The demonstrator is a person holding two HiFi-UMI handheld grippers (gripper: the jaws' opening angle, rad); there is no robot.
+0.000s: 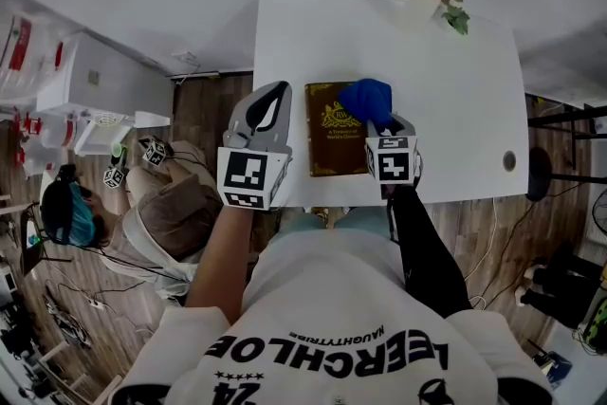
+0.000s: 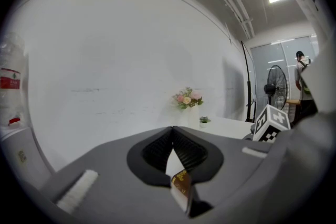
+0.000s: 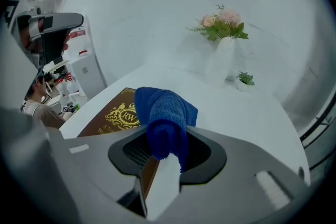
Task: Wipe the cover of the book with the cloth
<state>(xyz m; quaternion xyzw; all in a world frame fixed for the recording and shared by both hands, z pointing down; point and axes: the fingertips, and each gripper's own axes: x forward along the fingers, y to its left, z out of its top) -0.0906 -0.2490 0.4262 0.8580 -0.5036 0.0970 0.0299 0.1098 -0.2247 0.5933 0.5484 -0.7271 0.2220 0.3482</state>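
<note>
White worktop (image 1: 455,90) carries the brown book (image 1: 332,147) near its front edge. Right gripper (image 1: 381,120) fingers pinch the blue cloth (image 1: 368,98) over the cover's far right corner. Left gripper (image 1: 275,95) fingers are pressed together, empty, beside the book. Wiping is judged barely begun, with most of the cover left to do.

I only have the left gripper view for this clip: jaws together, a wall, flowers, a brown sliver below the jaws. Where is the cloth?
Observer: The blue cloth is clamped in the right gripper, bunched between its jaws.
Operator: Is it anywhere near the book?
Observer: Yes. In the head view the cloth covers the upper right corner of the book, which lies closed on the white table.
Operator: And where is my gripper relative to it?
Observer: The left gripper is left of the book, apart from it, near the table's left edge.
</note>
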